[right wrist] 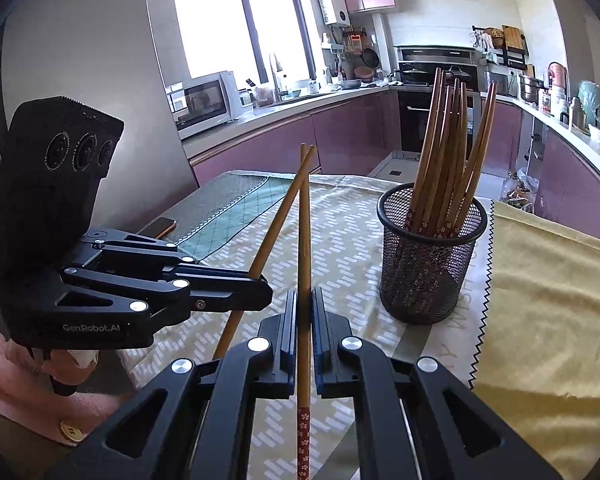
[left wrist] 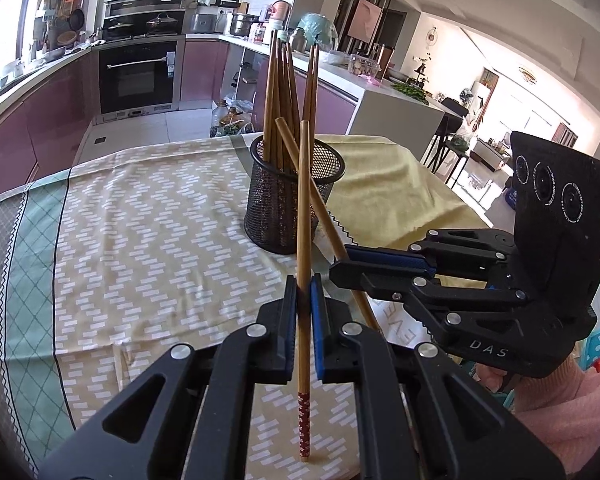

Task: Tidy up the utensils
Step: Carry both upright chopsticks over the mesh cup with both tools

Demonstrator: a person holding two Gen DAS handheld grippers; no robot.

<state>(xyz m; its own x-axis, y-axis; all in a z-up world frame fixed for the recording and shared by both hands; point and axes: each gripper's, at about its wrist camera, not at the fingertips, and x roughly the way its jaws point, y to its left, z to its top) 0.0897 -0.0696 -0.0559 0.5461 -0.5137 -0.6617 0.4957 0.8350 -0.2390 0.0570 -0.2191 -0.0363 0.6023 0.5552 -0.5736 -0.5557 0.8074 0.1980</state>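
A kitchen of mauve cabinets lies behind a table spread with a beige zigzag-patterned cloth (left wrist: 140, 216), on which a black wire-mesh cup (left wrist: 296, 200) stands holding a bundle of brown wooden chopsticks (left wrist: 282, 96). The left gripper (left wrist: 303, 300) pinches one red-handled wooden chopstick (left wrist: 302, 240) nearly upright, patterned end down, and the right gripper (right wrist: 303, 312) pinches another (right wrist: 305, 248) likewise. The cup stands ahead of both, nearer the right gripper, so each stick probably needs lifting over the rim and lowering lengthwise.
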